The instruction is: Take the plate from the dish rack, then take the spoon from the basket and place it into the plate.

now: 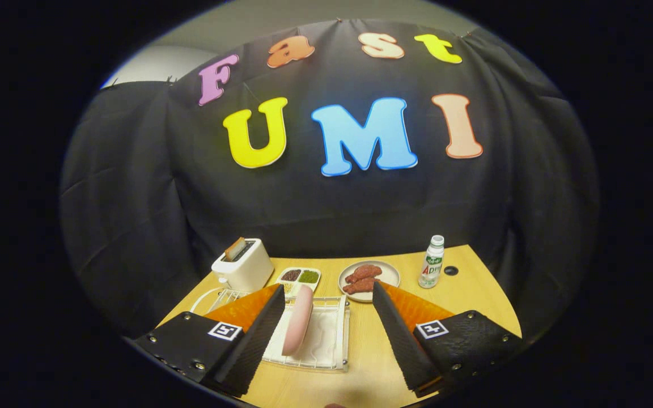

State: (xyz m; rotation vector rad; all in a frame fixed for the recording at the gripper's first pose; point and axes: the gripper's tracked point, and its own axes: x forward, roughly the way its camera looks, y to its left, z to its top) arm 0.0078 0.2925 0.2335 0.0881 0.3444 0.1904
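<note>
We see our handheld two-finger gripper (326, 294) with wedge-shaped, textured fingers (258, 334) on dark pebbled mounts, each mount carrying a square black-and-white marker tag (225, 331) and small round screws (149, 339).

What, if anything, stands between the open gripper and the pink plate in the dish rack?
Nothing visible. The gripper is open, its fingers apart, and the plate stands on edge in the rack between them, nearer the left finger. The toaster and bottle stand beyond.
</note>
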